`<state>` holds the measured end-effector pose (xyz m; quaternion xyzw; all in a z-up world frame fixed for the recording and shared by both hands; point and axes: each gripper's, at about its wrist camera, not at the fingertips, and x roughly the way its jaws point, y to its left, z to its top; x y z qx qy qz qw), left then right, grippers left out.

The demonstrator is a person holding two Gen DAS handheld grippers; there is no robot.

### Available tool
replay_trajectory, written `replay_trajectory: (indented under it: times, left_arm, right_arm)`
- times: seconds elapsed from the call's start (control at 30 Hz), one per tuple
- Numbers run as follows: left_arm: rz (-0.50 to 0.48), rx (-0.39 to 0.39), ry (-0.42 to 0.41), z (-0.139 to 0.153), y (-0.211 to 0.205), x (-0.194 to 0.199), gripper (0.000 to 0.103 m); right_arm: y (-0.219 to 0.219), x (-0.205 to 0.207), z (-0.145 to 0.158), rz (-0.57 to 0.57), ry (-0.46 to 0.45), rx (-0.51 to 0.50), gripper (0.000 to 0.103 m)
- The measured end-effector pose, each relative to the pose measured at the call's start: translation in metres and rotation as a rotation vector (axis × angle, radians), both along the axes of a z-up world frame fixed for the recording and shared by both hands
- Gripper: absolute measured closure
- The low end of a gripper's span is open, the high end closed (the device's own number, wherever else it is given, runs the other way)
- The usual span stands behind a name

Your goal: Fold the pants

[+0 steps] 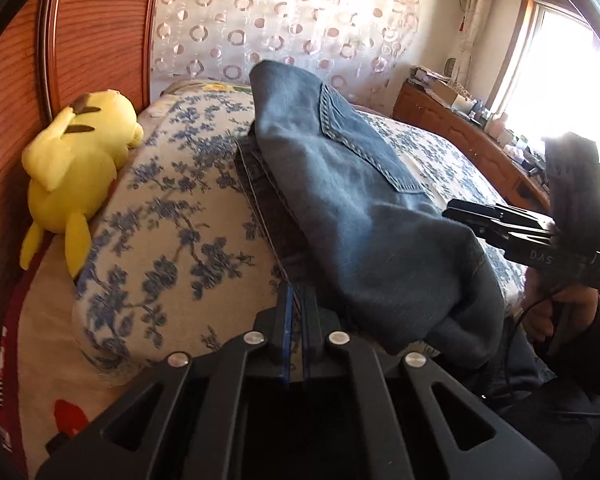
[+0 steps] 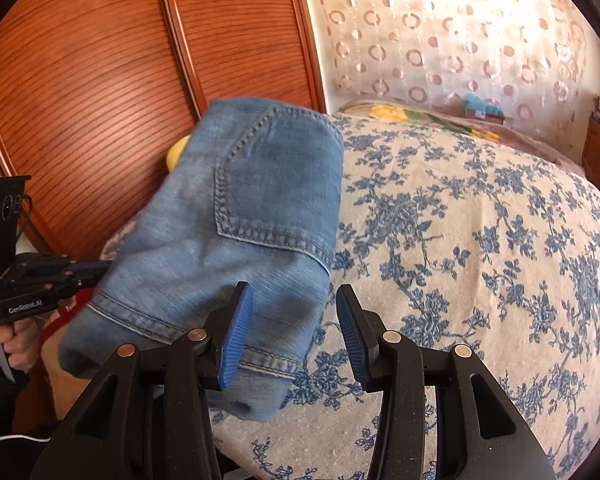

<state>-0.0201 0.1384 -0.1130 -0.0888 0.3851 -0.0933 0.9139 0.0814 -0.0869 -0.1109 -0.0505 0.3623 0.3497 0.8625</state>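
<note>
Jeans already folded into a thick bundle, sitting centre frame on the flowered bedspread, back pocket facing up; in the left wrist view the top layer is humped and raised over darker layers underneath, so the last fold looks not yet laid flat. Left to do, as a guess: bring that flap down, smooth it, square the stack. Left gripper, bottom centre of its own view, has its blue pads pressed nearly together, clenched on what looks like a thin denim edge at the near end of the bundle. Right gripper, bottom centre of its view, stands about half open, grasping nothing; left pad is over the hem corner, contact unclear. Yellow plush toy at left by the wooden panel.
</note>
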Motion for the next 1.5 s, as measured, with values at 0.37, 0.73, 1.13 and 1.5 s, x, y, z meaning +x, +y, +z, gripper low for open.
replay_trajectory:
  times: [0.37,0.73,1.13,1.5]
  left_arm:
    - [-0.028,0.022,-0.079,0.028,-0.011,0.020,0.058]
    - [-0.068,0.046,-0.110,0.040,-0.027,0.074,0.058]
    - [-0.132,0.149,-0.058,0.034,-0.037,0.147,0.058]
    - [-0.117,0.155,0.002,0.001,-0.026,0.154,0.057]
  right_arm:
    - [0.021,-0.007,-0.005,0.060,0.018,-0.007,0.059]
    - [0.026,-0.008,-0.018,0.062,0.012,-0.020,0.058]
    - [0.022,-0.007,-0.017,0.058,0.027,0.008,0.057]
    - [0.019,-0.006,-0.018,0.063,0.032,0.022,0.056]
